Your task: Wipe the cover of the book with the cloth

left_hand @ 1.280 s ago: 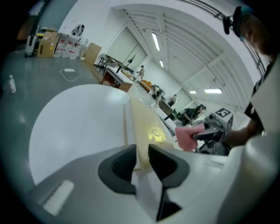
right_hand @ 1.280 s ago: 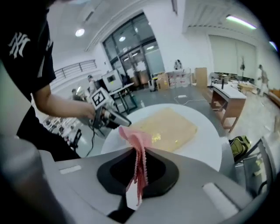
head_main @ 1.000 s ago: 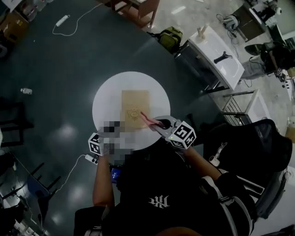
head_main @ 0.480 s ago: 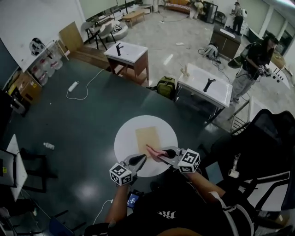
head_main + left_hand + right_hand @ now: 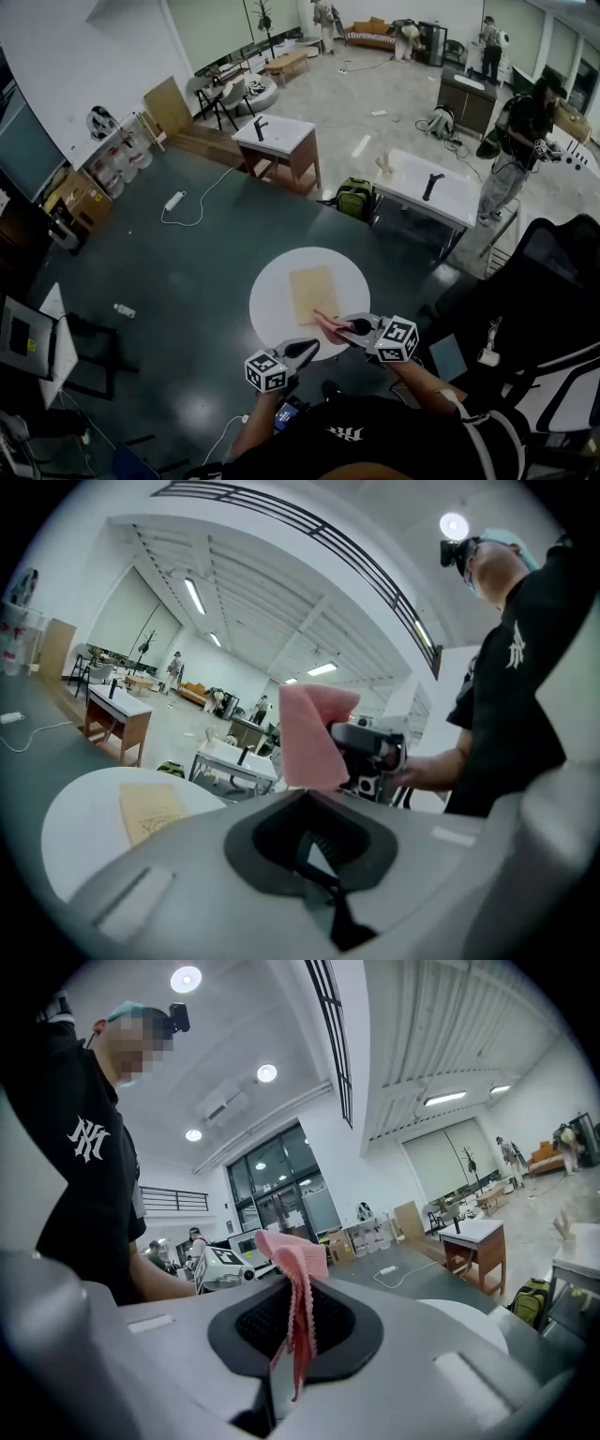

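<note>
The right tool (image 5: 343,327) is pinching the pink cloth (image 5: 324,322); the left tool (image 5: 309,347) is sitting closed, empty. The book (image 5: 313,292) is lying on the round bench (image 5: 267,309), hidden from the right gripper view.

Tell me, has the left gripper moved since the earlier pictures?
Yes: the left gripper has risen and drawn back from the book on the table.

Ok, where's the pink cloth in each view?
Head view: cloth lower centre, in the right gripper, over the near edge of the round white table.
Left gripper view: cloth at centre, up-right of the book.
Right gripper view: cloth at centre, pinched between the jaws.
Shared landmark: the round white table.
</note>
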`<state>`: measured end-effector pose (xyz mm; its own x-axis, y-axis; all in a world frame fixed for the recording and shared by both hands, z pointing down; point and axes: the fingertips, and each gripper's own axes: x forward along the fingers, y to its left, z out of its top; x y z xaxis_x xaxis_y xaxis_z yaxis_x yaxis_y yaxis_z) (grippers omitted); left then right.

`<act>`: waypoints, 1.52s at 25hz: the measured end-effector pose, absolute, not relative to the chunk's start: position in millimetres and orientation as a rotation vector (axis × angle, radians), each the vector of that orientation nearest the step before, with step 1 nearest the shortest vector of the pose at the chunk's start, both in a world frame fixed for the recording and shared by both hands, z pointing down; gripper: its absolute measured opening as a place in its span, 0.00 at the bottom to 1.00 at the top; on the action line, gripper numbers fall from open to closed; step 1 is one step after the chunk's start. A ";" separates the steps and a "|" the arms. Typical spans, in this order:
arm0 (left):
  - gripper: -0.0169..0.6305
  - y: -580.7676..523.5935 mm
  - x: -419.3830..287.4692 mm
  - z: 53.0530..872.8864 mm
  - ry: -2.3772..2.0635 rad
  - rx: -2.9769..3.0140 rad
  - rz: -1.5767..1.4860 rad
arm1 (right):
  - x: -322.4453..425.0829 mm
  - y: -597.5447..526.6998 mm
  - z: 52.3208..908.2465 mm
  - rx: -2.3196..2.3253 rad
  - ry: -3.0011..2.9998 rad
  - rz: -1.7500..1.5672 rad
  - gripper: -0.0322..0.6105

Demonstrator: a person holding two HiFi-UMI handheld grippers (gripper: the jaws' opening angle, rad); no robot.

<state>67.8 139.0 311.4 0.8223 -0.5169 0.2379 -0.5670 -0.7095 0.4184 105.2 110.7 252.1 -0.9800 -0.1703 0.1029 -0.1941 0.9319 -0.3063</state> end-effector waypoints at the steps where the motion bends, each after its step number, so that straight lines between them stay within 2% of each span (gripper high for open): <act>1: 0.03 144.1 70.4 308.5 -0.818 2.518 0.146 | 113.1 117.7 249.2 0.288 -3.023 0.489 0.07; 11: 0.03 245.2 166.1 312.5 -0.751 2.492 0.194 | 224.0 233.7 261.5 0.394 -3.058 0.578 0.07; 16: 0.03 311.1 191.7 322.1 -0.704 2.472 0.255 | 242.9 280.8 270.4 0.406 -3.073 0.616 0.07; 30: 0.03 372.0 145.2 275.7 -0.736 2.578 0.165 | 224.4 367.3 239.3 0.559 -3.092 0.501 0.07; 38: 0.03 461.6 64.4 287.6 -0.728 2.559 0.130 | 152.8 457.6 233.4 0.624 -3.084 0.527 0.07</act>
<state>64.4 461.6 287.6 0.8545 -0.4731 0.2145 -0.5182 -0.7468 0.4169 152.8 457.6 233.4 -0.9223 -0.3862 0.0174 -0.3701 0.8690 -0.3286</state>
